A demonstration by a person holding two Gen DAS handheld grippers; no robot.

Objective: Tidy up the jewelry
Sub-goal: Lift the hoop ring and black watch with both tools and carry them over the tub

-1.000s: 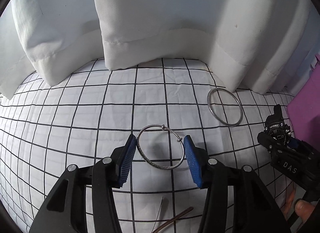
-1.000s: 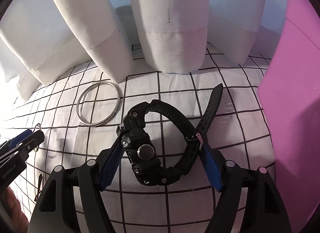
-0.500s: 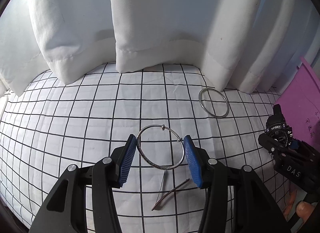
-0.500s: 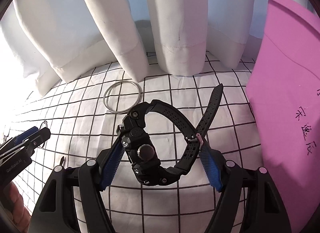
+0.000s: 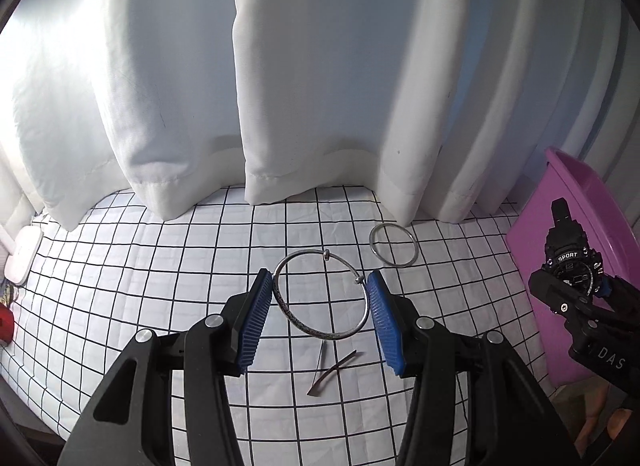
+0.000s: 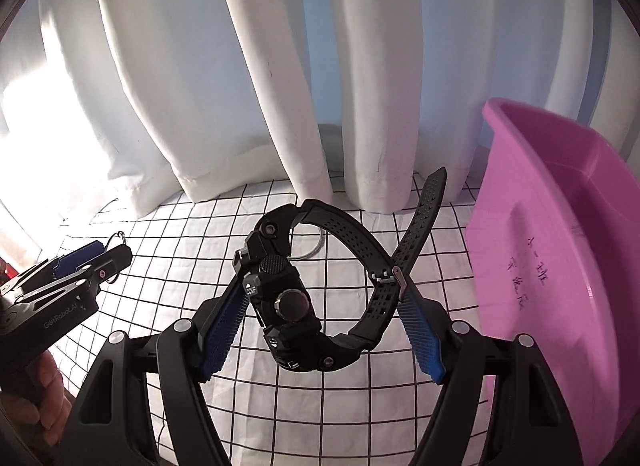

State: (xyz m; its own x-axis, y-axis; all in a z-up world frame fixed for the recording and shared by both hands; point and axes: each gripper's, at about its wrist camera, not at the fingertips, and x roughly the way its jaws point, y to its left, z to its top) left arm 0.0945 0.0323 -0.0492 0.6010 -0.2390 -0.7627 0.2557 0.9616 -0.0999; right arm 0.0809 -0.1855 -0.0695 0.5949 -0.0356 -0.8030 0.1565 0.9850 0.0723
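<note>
Carrying silver bangle (image 5: 322, 298) in left gripper (image 5: 320, 316) and black watch (image 6: 316, 286) in right gripper (image 6: 320, 330), fingers clamping each, nearing pink bin (image 6: 560, 225); next requiring release above bin.

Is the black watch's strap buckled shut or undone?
Undone. In the right wrist view the black watch hangs in the right gripper with its strap ends crossing, the tail end sticking up free.

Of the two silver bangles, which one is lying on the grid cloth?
The closed plain bangle near the curtain lies on the cloth. The other, an open bangle with bead ends, is held up between the left gripper pads.
</note>
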